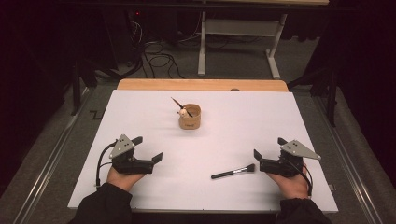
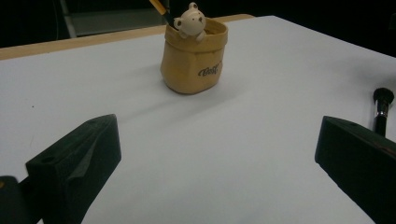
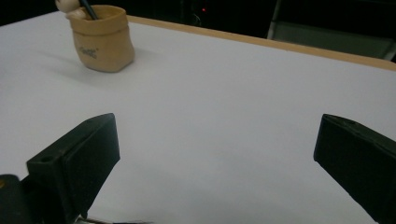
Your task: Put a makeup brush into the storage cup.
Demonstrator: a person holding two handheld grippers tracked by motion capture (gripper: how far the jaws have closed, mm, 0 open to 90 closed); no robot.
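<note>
A tan bag-shaped pot with a small bear figure on its rim stands at the middle back of the white sheet, with a dark stick leaning out of it. The left gripper view shows the pot straight ahead; the right gripper view shows the pot at far left. A black makeup brush lies flat near the front, its bristle end just left of my right gripper. Its handle tip shows at the right edge of the left gripper view. My left gripper rests at front left. Both stand open with nothing between the jaws.
The white sheet covers a wooden table whose far edge shows at the back. Beyond it are a white desk frame and cables on the floor. Metal rails run along both sides of the table.
</note>
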